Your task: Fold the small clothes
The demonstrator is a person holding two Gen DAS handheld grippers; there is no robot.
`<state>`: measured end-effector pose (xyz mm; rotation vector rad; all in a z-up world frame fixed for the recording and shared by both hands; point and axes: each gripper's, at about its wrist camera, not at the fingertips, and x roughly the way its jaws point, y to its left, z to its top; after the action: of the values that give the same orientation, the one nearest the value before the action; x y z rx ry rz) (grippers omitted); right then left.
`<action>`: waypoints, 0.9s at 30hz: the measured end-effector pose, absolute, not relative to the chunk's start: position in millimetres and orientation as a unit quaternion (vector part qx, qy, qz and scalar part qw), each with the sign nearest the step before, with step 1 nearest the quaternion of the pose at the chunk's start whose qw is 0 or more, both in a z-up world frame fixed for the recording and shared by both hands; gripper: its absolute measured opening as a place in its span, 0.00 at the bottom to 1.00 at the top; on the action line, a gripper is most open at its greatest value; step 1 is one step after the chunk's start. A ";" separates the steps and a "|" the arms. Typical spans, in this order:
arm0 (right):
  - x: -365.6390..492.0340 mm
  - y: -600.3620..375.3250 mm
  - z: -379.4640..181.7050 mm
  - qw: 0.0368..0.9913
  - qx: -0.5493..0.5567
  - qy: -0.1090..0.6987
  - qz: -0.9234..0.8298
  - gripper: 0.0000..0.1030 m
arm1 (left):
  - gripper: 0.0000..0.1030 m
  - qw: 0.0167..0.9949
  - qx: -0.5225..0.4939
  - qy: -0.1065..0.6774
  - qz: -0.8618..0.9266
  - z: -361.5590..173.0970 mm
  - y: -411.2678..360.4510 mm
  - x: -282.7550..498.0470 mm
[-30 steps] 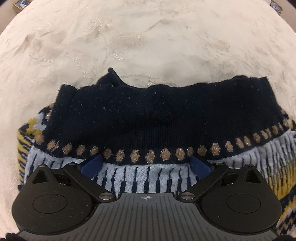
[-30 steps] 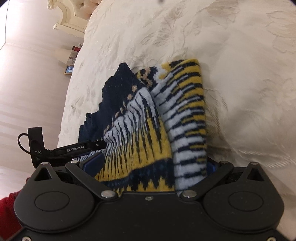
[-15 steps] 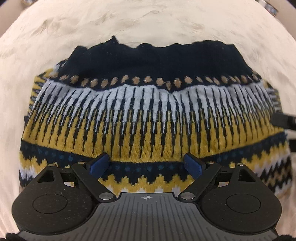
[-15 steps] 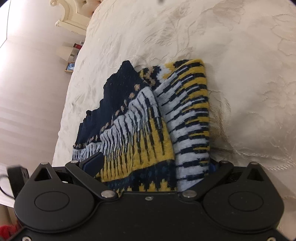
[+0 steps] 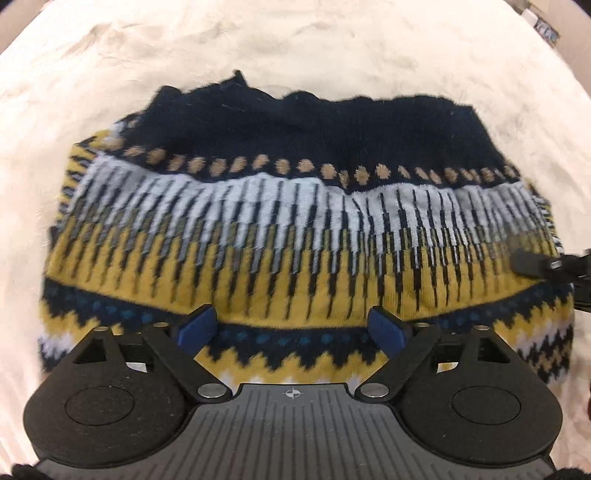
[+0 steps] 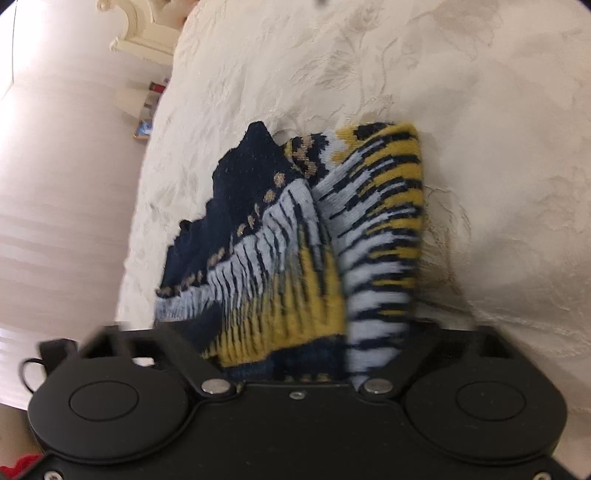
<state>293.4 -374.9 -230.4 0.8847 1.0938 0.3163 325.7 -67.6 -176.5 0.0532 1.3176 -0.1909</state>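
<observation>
Knitted sweater (image 5: 295,236), banded in navy, pale blue and mustard, folded into a broad slab on a cream embroidered bedspread (image 5: 258,44). Left wrist view: the left gripper (image 5: 291,326) points steeply down over the near, zigzag-patterned edge; its jaws stand wide apart, the 2 blue pads (image 5: 195,326) resting above the knit with nothing pinched between them. At the right margin the tip of the other tool, a black finger (image 5: 532,264), lies across the sweater's side edge.

Right wrist view: the right gripper (image 6: 295,354) has the sweater's end bunched up between its jaws, which are closing; the raised fold (image 6: 380,236) hides both pads, so contact with the cloth is probably near but cannot be confirmed. The heaped knit blocks most of the forward view. Beyond the bed's left edge: pale floor (image 6: 55,221), a cream carved furniture leg (image 6: 144,33), small boxes (image 6: 147,110) against it. A black cabled device (image 6: 55,350) shows at lower left, blurred
</observation>
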 end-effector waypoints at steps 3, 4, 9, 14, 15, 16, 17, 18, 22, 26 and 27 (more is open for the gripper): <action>294.8 -367.3 -215.6 0.767 0.368 0.507 0.138 0.46 | 0.86 0.792 0.025 0.605 -0.082 -160.7 -45.5 320.1; 296.2 -362.3 -208.9 0.773 0.351 0.512 0.132 0.44 | 0.86 0.794 0.027 0.603 -0.079 -155.5 -37.9 316.7; 300.3 -332.9 -173.0 0.797 0.293 0.519 0.101 0.41 | 0.86 0.796 0.030 0.601 -0.064 -128.5 2.5 292.2; 301.8 -299.8 -139.8 0.811 0.246 0.523 0.090 0.39 | 0.86 0.797 0.004 0.602 -0.046 -118.2 46.2 272.8; 303.4 -293.0 -134.3 0.813 0.238 0.523 0.090 0.39 | 0.86 0.798 -0.006 0.602 -0.042 -116.1 55.1 270.6; 304.9 -284.3 -128.5 0.815 0.229 0.524 0.091 0.39 | 0.86 0.798 -0.015 0.601 -0.038 -114.3 63.7 268.7; 306.1 -275.4 -122.7 0.817 0.221 0.525 0.092 0.38 | 0.86 0.798 -0.022 0.601 -0.036 -112.5 71.2 267.1; 307.2 -266.1 -117.2 0.819 0.213 0.525 0.094 0.37 | 0.86 0.799 -0.028 0.600 -0.034 -110.8 78.5 265.1; 314.4 -223.5 -100.1 0.823 0.184 0.527 0.104 0.32 | 0.86 0.803 -0.043 0.593 -0.033 -102.7 103.1 257.6; 321.7 -181.8 -91.7 0.821 0.174 0.530 0.117 0.25 | 0.86 0.807 -0.049 0.588 -0.034 -96.8 125.2 251.7; 323.6 -171.6 -91.5 0.820 0.173 0.532 0.119 0.24 | 0.86 0.807 -0.051 0.587 -0.034 -96.7 130.7 250.7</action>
<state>323.6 -171.6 -91.5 0.3674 1.1326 0.2539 250.7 130.7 -96.7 -0.1092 1.2564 -0.0738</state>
